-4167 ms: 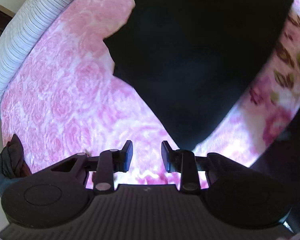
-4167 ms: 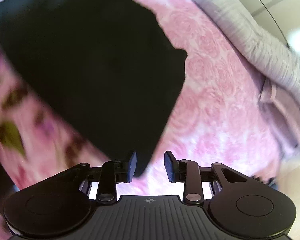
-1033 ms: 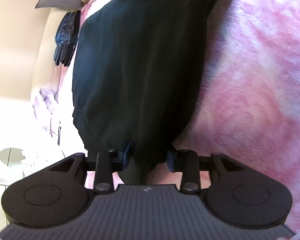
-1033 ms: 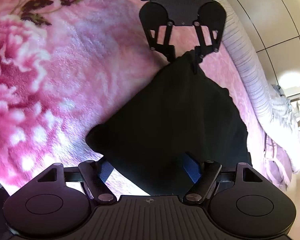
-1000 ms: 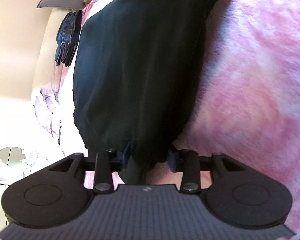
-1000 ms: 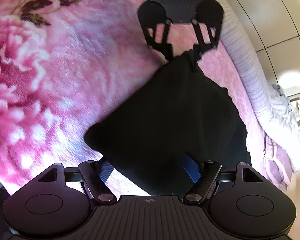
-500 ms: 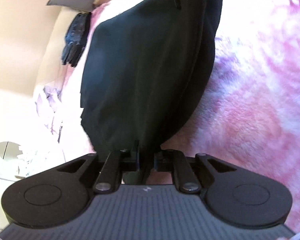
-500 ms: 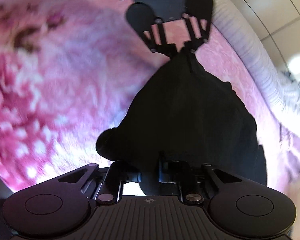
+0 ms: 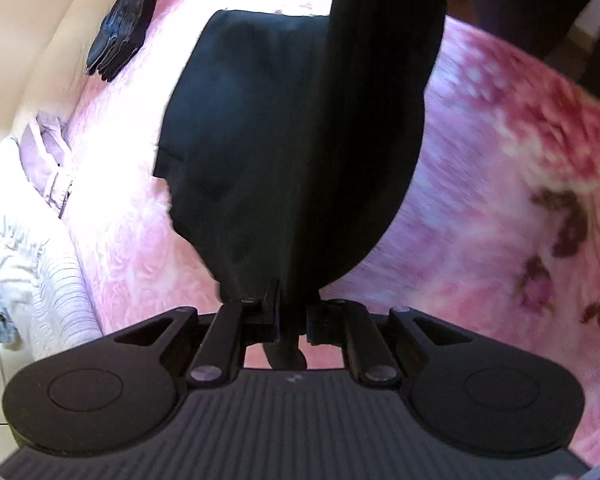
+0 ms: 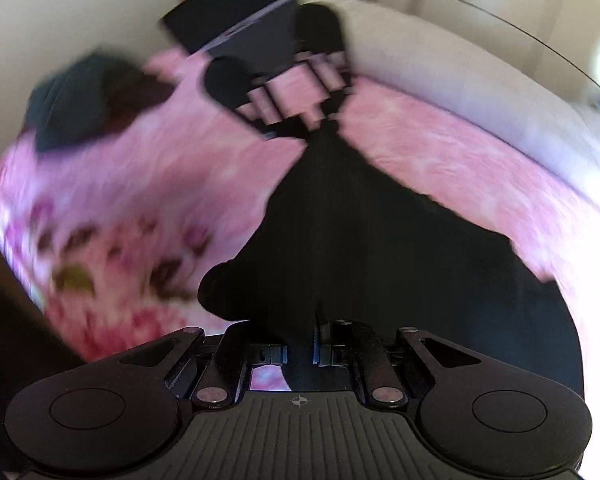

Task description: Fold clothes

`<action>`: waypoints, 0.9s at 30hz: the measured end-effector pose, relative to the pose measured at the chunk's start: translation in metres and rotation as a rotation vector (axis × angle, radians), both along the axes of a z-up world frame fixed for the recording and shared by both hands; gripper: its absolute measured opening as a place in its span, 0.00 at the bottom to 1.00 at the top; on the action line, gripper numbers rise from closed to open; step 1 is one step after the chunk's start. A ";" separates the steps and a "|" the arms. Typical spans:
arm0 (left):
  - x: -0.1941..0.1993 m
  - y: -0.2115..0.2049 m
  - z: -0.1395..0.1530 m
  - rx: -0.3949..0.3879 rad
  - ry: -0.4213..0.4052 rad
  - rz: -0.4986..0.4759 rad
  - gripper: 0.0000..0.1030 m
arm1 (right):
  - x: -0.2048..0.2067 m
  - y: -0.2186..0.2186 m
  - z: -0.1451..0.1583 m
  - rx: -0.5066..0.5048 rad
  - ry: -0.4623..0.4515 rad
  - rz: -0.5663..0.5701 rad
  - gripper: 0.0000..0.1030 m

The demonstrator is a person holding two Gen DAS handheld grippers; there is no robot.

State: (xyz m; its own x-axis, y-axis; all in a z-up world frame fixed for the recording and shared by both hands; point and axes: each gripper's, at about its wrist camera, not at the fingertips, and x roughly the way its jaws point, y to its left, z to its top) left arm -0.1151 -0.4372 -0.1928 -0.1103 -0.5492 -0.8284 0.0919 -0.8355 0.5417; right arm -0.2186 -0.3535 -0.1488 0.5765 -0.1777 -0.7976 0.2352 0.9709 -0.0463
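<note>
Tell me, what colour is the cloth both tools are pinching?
Black. The garment shows best in the left wrist view, against the pink flowered blanket.

The garment (image 9: 284,128) is plain black, with no print. The blanket (image 9: 500,184) under it is pink: pale rose swirls on one part, deep pink blooms with brown and olive leaves on another. Both grippers, left (image 9: 291,316) and right (image 10: 300,350), are matt black with silver pins. A dark bundle (image 9: 120,32) lies on the pink. The pillow (image 9: 48,292) is white with thin grey stripes. The wall (image 9: 24,32) is cream.
</note>
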 end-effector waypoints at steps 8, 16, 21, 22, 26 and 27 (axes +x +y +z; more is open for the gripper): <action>-0.052 -0.106 0.055 0.171 -0.047 -0.013 0.10 | -0.078 -0.105 0.035 0.136 -0.198 -0.414 0.09; -0.136 -0.247 0.005 0.360 -0.032 0.032 0.10 | -0.171 -0.217 -0.013 0.406 -0.331 -0.734 0.09; -0.167 -0.306 -0.052 0.490 -0.034 0.073 0.10 | -0.218 -0.269 -0.066 0.601 -0.405 -0.944 0.09; -0.170 -0.315 -0.061 0.512 -0.034 0.085 0.10 | -0.227 -0.276 -0.076 0.642 -0.424 -0.986 0.09; -0.177 -0.341 -0.085 0.592 -0.018 0.130 0.11 | -0.266 -0.297 -0.105 0.798 -0.502 -1.134 0.09; -0.178 -0.345 -0.088 0.605 -0.012 0.144 0.16 | -0.270 -0.300 -0.109 0.819 -0.504 -1.148 0.09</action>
